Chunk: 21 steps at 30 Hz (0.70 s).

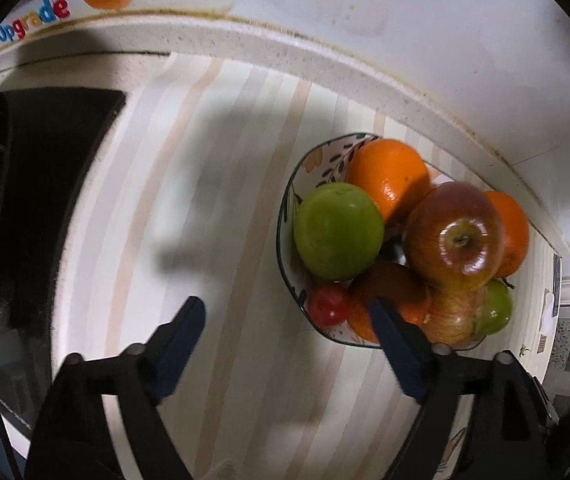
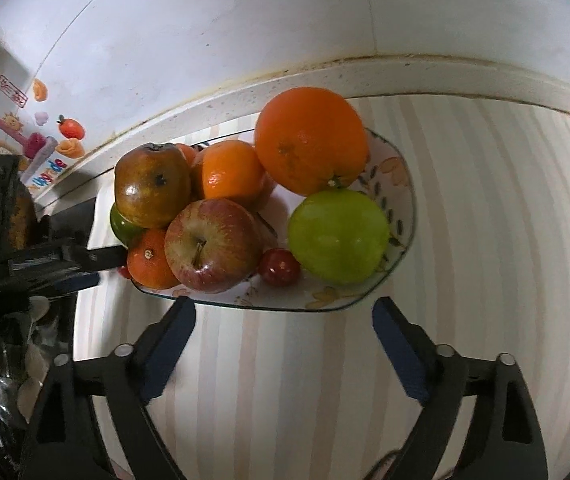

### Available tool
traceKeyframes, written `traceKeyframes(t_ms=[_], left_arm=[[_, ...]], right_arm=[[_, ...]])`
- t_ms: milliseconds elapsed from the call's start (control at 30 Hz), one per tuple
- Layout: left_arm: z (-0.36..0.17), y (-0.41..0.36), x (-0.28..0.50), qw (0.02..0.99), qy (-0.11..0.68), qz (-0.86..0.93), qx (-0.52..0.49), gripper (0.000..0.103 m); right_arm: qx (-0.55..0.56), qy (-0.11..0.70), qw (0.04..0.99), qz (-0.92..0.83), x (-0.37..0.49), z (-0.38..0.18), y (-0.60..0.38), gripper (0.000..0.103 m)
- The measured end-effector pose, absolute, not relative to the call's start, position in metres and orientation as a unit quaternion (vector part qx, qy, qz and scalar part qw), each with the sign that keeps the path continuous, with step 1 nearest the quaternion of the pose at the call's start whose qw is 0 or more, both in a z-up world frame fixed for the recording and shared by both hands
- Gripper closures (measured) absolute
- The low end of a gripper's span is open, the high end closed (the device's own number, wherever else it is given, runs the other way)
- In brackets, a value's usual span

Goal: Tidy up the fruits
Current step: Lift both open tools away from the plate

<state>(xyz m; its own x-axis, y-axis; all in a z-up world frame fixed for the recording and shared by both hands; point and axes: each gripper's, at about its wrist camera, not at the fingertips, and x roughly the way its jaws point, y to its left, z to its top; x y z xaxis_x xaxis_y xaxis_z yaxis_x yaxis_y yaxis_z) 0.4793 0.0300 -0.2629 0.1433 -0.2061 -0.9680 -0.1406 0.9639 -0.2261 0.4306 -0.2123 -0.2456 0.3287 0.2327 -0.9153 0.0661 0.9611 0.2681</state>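
Glossy red apple [image 1: 455,236], glazed bowl [image 1: 285,216]

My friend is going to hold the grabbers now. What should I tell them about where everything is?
Left gripper: open, nothing between its fingers, over the striped mat beside the bowl.
Right gripper: open and empty, just in front of the bowl's near rim.
Fruit: all that shows is piled in the flowered bowl: a big orange, a bright green apple, a red apple, a darker apple, smaller oranges and a small red fruit.
Done: no fruit lies loose on the mat.
Left: nothing to pick up in view; check outside these views.
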Motion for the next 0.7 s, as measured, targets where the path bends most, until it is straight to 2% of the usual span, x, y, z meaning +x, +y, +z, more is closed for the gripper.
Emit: traceKeyframes(t_ms=[100,400,700], left_arm=[[-0.245,0.03,0.473,0.758,0.641,-0.018,-0.117,0.014],[-0.188,0.001,0.414,0.799,0.6,0.004,-0.031,0.014],[-0.122,-0.019,0.353,0.836,0.548,-0.006,-0.018,0.014]], right_arm=[[0.118,0.573,0.81,0.037,0.425,-0.23,-0.213,0.006],[0.06,0.559,0.827,-0.001,0.396,-0.178,-0.216,0.004],[0.06,0.527,0.848,0.006,0.35,-0.115,-0.229,0.004]])
